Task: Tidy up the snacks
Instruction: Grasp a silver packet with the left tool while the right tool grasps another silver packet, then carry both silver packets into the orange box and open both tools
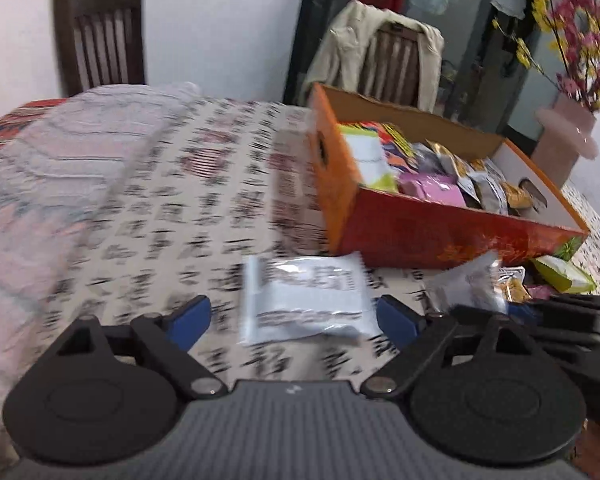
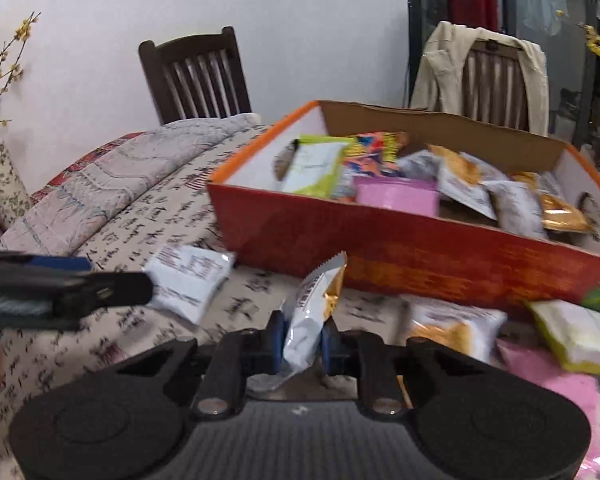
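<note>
The right gripper point(image 2: 303, 342) pinches a silver pack point(image 2: 314, 312) to lift it into the box point(image 2: 420, 256). The left gripper point(image 1: 294, 316), jaws wide, straddles a white pack point(image 1: 304, 296) on the desk point(image 1: 160, 208).

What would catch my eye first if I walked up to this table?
Probably the bright orange-red box at the middle of the table, stuffed with colourful snack packets. Right in front of it, the right gripper has its jaws pinched on a silver and gold packet standing on end. To its left, the left gripper, jaws wide, straddles a flat white packet on the patterned tablecloth.
</note>
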`<state>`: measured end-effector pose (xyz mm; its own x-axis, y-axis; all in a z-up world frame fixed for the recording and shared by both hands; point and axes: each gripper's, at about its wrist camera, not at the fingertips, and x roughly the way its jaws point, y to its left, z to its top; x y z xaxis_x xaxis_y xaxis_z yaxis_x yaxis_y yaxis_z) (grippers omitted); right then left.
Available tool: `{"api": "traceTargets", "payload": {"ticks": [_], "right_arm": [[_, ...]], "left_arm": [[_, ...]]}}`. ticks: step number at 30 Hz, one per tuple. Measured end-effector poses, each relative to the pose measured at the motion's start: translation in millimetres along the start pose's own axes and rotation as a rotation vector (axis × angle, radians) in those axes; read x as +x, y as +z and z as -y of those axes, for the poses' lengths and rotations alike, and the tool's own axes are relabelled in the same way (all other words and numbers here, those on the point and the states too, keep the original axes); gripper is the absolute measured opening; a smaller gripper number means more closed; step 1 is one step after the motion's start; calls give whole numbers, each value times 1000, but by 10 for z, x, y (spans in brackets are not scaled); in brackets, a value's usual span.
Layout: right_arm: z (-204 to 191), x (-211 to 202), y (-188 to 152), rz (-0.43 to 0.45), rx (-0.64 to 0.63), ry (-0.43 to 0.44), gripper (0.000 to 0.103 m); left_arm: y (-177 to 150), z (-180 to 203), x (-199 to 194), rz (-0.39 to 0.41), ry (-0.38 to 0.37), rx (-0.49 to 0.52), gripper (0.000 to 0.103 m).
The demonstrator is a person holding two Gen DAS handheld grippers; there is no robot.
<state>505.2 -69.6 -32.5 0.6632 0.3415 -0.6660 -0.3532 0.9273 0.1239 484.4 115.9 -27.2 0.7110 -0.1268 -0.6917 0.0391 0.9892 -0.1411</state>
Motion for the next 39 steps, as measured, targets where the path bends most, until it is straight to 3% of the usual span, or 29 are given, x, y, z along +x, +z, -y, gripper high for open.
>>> {"api": "traceTargets", "payload": {"ticks": [4, 6, 10, 13, 18, 24, 28, 33, 39], "right_arm": [[132, -282, -65, 24, 0, 5, 13], [182, -444, -79, 45, 0, 15, 13], [250, -747, -141, 88, 2, 53, 13], [287, -954, -226, 127, 13, 99, 13], [311, -1355, -505, 155, 21, 126, 13], [399, -1899, -998, 168, 28, 123, 13], [531, -2208, -1465, 160, 79, 127, 13], [588, -2511, -2008, 130, 133, 113, 13], [625, -2802, -2367, 144, 148, 101, 13]], "left_arm": [[55, 180, 265, -17, 51, 48, 88], [50, 214, 285, 5, 77, 64, 78], [-1, 210, 171, 15, 53, 61, 54], [-136, 233, -14, 17, 41, 81, 49], [-462, 304, -462, 34, 22, 49, 48], [-944, 516, -1227, 98, -58, -47, 48], [-1407, 765, -1547, 64, -137, -134, 48], [-1826, 1096, -1839, 24, -191, -96, 48], [-2003, 1331, -1975, 31, -207, -69, 48]]}}
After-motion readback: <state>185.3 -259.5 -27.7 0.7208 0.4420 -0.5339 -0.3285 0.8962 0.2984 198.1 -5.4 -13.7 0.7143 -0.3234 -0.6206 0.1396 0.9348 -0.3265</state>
